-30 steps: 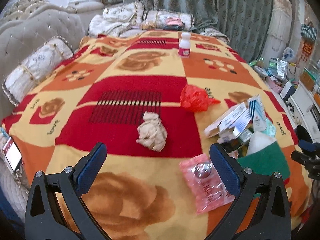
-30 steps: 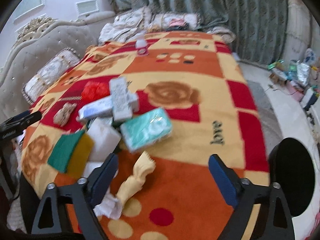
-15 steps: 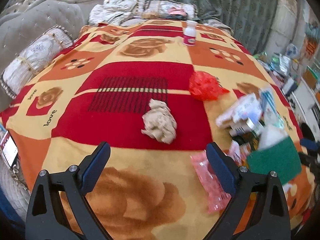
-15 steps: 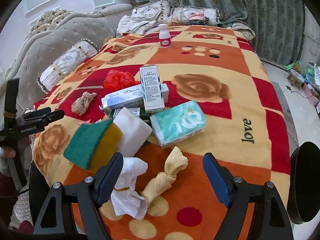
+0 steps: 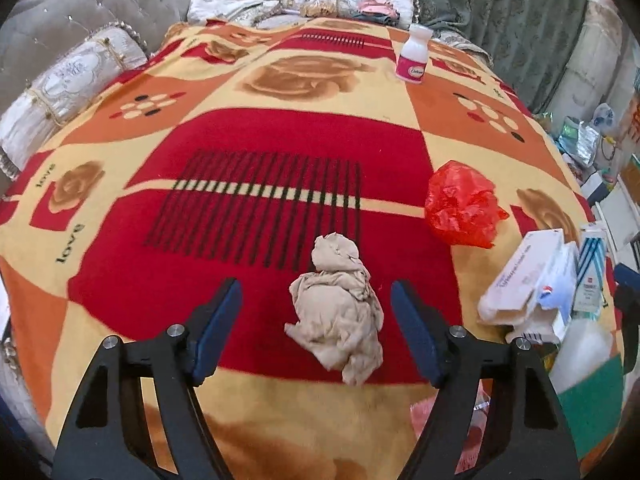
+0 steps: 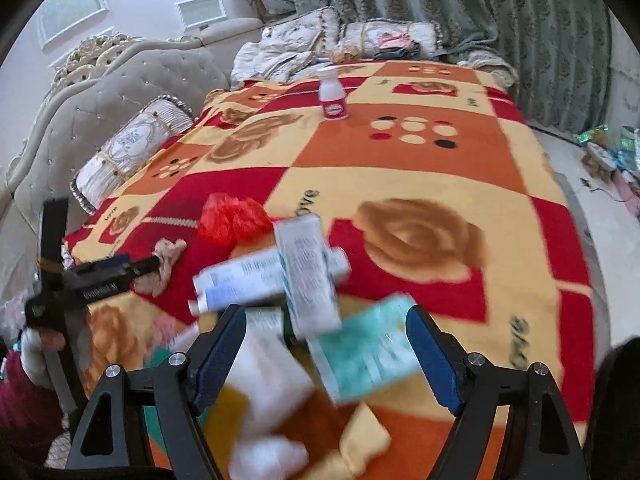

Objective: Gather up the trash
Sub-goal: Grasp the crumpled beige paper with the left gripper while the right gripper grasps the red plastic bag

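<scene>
crumpled beige tissue (image 5: 340,320) between the closing, untouching pads of the left hand-held gripper (image 5: 316,320), blanket (image 5: 160,240) lettered "love"

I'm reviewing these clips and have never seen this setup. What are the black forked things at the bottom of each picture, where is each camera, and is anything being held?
There is no robot. A person carries a hand-held gripper in each hand, and a fisheye camera on each looks forward along its two blue-padded jaws.

The left camera shows the left gripper over a blanket on a bed. A crumpled beige tissue lies between its jaws, which have just been closing but do not touch it yet.

The right camera shows the right gripper open above a blurred pile: cardboard boxes, a teal tissue pack and a white sponge. At its left edge you see the left gripper from outside.

Also lying loose: a red plastic bag and a small white bottle. Nothing is held.
</scene>
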Demonstrator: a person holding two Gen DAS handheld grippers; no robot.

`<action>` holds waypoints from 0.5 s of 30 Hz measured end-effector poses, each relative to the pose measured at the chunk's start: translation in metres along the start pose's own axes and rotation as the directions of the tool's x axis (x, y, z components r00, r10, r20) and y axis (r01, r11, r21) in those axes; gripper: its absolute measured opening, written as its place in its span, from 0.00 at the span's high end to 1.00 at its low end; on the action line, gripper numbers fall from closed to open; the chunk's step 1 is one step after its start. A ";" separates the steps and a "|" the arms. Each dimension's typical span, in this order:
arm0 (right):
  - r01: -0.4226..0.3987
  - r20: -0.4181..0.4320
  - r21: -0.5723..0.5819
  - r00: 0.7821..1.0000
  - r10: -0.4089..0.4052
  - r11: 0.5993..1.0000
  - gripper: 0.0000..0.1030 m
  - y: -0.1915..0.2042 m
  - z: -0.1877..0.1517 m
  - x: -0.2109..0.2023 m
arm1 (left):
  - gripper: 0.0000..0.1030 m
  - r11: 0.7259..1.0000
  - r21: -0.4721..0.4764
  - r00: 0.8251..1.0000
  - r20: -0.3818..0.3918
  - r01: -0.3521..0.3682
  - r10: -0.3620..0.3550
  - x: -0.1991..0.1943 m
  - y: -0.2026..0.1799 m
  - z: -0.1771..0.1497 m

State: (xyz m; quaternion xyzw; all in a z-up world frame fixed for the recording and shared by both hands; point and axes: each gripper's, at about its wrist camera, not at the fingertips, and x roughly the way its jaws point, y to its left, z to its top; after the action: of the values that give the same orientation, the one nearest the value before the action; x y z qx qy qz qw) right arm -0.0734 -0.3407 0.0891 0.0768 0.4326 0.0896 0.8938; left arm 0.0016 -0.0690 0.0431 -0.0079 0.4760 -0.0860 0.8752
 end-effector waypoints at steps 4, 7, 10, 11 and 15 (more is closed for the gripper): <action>-0.004 -0.015 -0.005 1.000 0.004 1.000 0.24 0.005 0.013 0.022 | 0.54 0.998 -0.030 0.997 -0.042 0.057 -0.058 0.013 0.002 0.002; -0.036 -0.044 0.000 0.998 0.036 0.999 0.54 0.002 0.014 0.034 | 0.67 0.997 -0.008 0.996 -0.049 0.081 -0.081 0.015 -0.003 0.000; -0.053 -0.064 0.010 0.996 0.054 0.999 0.61 -0.001 0.011 0.041 | 0.69 0.997 0.023 0.996 -0.041 0.080 -0.079 0.011 -0.010 0.000; -0.054 -0.064 0.006 0.996 0.055 0.999 0.65 -0.002 0.010 0.041 | 0.70 0.996 0.025 0.996 -0.038 0.081 -0.080 0.009 -0.010 0.000; -0.059 -0.055 -0.015 0.997 0.058 0.998 0.69 0.000 0.009 0.038 | 0.71 0.996 0.010 0.996 -0.031 0.086 -0.086 0.005 -0.008 0.002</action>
State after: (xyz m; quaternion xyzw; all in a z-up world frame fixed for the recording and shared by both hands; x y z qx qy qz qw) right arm -0.0434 -0.3325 0.0658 0.0797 0.4536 0.1213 0.8793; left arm 0.0051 -0.0781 0.0406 -0.0220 0.4881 -0.1266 0.8633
